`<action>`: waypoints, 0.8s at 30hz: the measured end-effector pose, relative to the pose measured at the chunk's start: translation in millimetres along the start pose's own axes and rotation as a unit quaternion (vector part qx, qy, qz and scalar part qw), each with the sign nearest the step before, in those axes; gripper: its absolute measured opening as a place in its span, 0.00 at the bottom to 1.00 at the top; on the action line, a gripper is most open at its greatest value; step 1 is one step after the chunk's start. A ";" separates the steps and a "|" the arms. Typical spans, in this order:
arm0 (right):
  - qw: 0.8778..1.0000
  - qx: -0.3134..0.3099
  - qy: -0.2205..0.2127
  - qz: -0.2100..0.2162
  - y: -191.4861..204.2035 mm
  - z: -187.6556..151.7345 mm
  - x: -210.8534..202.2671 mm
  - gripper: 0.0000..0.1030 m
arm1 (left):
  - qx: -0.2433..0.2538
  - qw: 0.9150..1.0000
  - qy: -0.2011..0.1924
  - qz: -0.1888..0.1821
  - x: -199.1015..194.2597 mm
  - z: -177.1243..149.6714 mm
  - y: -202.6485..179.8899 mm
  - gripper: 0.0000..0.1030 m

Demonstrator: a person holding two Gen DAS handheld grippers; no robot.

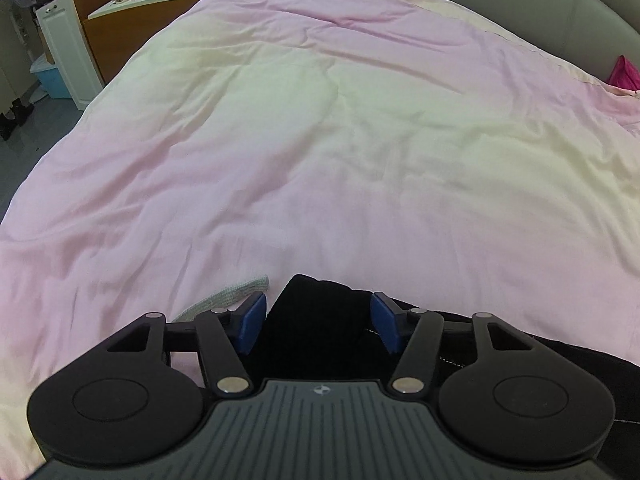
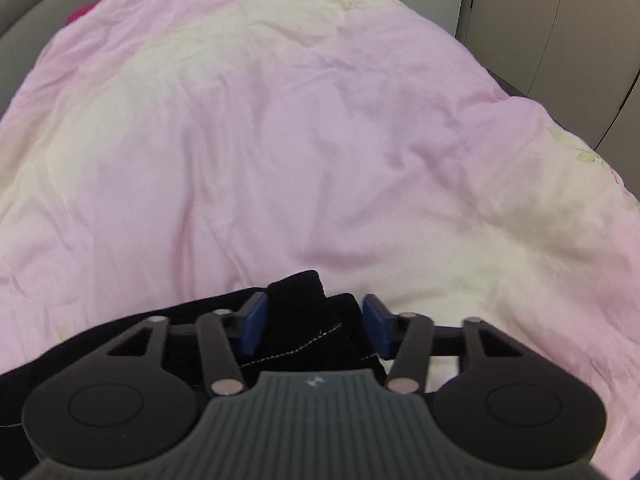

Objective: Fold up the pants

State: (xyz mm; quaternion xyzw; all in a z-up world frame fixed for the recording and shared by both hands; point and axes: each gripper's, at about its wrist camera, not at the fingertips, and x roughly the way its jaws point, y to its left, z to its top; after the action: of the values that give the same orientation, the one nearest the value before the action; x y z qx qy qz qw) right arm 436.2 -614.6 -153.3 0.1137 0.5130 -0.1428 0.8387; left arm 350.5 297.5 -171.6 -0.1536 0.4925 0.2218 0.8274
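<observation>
Both grippers, left and right, are straddling bunched black pants with jaws wide, not clamping; the pants are lying crosswise along the pink duvet's near edge.

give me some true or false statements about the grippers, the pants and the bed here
1. The pants are black. True.
2. The pants hang from a rack. False: they lie on the pink quilt.
3. The left hand-held gripper has fabric between its blue pads. True.
4. The right hand-held gripper hovers above bare quilt. False: pants fabric sits between its pads.
5. White stitching shows on the pants. True.
6. The quilt is green. False: pink and cream.
</observation>
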 end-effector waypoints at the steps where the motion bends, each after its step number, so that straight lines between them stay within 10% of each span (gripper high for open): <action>1: 1.000 -0.002 0.014 0.001 2.0 0.1 10.2 0.31 | -0.005 1.000 0.000 0.007 3.5 1.3 -2.9 0.64; 9: 1.000 -0.008 0.002 -0.028 7.0 -4.0 20.0 0.36 | 0.059 0.993 -0.056 0.091 -24.1 0.0 -43.4 0.61; 18: 0.997 0.029 0.000 0.066 -55.1 -37.7 -51.3 0.59 | 0.174 0.981 -0.077 -0.040 -104.2 -26.7 -149.1 0.61; 24: 0.988 0.084 0.025 0.124 -96.7 -80.9 -57.3 0.63 | 0.338 0.930 -0.068 -0.127 -133.0 -81.3 -266.9 0.61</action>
State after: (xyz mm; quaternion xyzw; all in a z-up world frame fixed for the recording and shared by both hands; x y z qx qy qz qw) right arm 310.0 -670.5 -142.6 0.2505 0.5022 -0.0775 0.8241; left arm 372.7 2.3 -82.6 0.0891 0.4574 -0.0545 0.8831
